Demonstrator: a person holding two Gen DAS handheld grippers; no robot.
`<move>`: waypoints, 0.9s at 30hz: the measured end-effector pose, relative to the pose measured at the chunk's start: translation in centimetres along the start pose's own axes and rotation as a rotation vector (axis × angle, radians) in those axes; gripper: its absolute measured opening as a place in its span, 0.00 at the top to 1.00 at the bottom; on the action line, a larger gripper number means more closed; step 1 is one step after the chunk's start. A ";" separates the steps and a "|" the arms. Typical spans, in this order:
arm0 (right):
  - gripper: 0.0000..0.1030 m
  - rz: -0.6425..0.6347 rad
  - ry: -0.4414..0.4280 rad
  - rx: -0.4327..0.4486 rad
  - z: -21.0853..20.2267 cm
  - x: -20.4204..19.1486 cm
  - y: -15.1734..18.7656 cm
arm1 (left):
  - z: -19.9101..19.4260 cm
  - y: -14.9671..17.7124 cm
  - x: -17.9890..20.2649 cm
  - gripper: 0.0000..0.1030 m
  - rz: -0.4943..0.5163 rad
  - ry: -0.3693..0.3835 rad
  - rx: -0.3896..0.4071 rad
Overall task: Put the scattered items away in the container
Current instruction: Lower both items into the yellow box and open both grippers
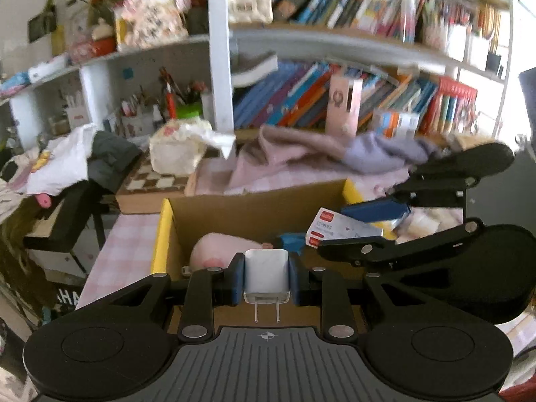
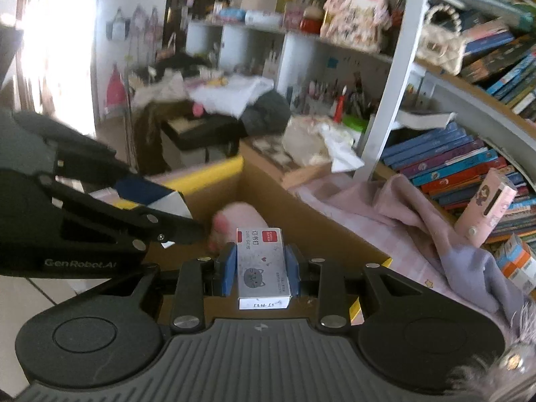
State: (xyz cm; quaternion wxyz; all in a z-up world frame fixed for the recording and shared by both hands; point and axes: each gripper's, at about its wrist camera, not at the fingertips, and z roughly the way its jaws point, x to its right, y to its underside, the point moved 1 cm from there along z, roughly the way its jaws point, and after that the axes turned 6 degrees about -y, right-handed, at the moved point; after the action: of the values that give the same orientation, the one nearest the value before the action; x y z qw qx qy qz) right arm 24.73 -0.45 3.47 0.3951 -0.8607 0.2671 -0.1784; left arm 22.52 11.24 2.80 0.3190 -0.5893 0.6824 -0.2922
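An open cardboard box with yellow flaps [image 1: 254, 211] stands on the pink checked cloth; it also shows in the right wrist view [image 2: 301, 214]. A pink plush toy [image 1: 221, 248] lies inside it, and shows in the right wrist view too [image 2: 234, 221]. My left gripper [image 1: 266, 276] is shut on a white plug charger [image 1: 266, 274], prongs toward the camera, above the box. My right gripper [image 2: 261, 268] is shut on a small staple box with a cat picture [image 2: 263, 268], also above the box; that staple box shows in the left wrist view [image 1: 341, 229].
Bookshelves full of books [image 1: 335, 100] stand behind. A pink and lilac garment [image 1: 318, 154] lies behind the box. A chessboard [image 1: 154, 181] with a tissue pack [image 1: 177, 150] is left of it. A pink case [image 2: 489, 207] leans on the books.
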 end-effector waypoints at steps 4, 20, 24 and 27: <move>0.72 -0.056 0.001 -0.085 4.0 1.4 0.4 | 3.5 0.3 0.1 0.76 0.057 0.002 -0.079; 0.71 -0.200 -0.050 -0.259 10.2 1.6 1.4 | 7.7 1.4 -0.1 0.71 0.129 0.013 -0.210; 0.62 -0.205 -0.028 -0.240 9.8 1.5 1.2 | 7.1 1.2 -0.7 0.49 0.113 -0.022 -0.192; 0.54 -0.184 -0.016 -0.221 9.0 1.8 1.1 | 6.1 1.1 -1.4 0.27 0.081 -0.041 -0.164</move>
State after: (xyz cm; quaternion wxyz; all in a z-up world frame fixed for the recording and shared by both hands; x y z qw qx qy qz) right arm 30.52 3.13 -2.84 0.2820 -0.9211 0.2020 -0.1767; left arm 26.73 12.63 -1.77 0.2952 -0.5910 0.7207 -0.2102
